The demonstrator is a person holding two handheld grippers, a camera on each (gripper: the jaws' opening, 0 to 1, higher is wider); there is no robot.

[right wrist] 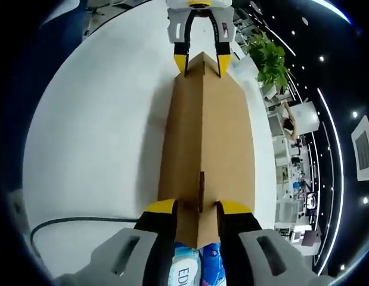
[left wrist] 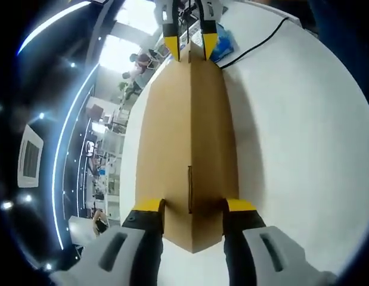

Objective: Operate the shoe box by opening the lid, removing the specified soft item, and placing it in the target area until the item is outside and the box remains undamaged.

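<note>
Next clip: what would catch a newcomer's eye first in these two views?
A long brown cardboard box on a white table, pinched at both ends: the left hand-held gripper straddles one end and the right hand-held gripper the opposite end, each facing the other. Next, a blue packet lies under the right one's end, with a black cable curving across the table nearby.

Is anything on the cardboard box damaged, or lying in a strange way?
Nothing stands out. The cardboard box looks intact and lies on the white table, gripped at opposite ends by the left tool and right tool.
</note>
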